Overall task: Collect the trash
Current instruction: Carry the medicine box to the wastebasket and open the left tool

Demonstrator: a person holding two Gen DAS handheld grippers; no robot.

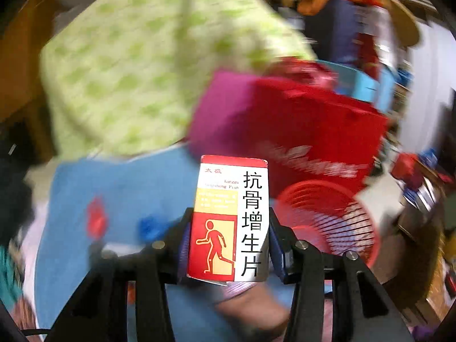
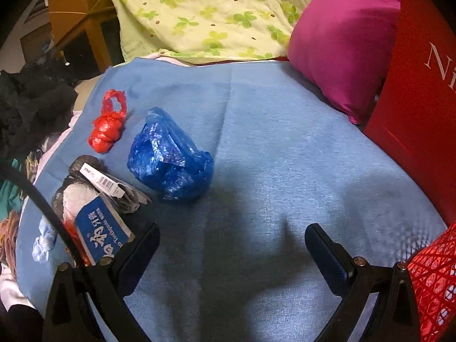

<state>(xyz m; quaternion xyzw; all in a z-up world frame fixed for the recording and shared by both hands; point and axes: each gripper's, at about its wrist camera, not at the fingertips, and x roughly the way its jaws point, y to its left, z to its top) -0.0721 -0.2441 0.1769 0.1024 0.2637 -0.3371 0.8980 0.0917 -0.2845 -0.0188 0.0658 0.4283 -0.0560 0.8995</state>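
Cardboard, red and white: the medicine box [image 1: 230, 219] stands upright, pinched at its lower half between the left gripper [image 1: 228, 245] fingers, above the blue blanket [image 2: 256, 142] and just beside the red mesh basket [image 1: 330, 219]. With so little of it gripped, I judge it could tilt or slip out short of the basket's rim. The right gripper [image 2: 232, 245] has its fingers spread wide and empty over the blanket. Beyond the basket lie the blue bag [image 2: 171, 156], red knotted bag [image 2: 109, 125] and toothpaste box [image 2: 99, 230]; a red paper bag [image 2: 419, 108] and magenta pillow [image 2: 342, 42] crowd the basket.
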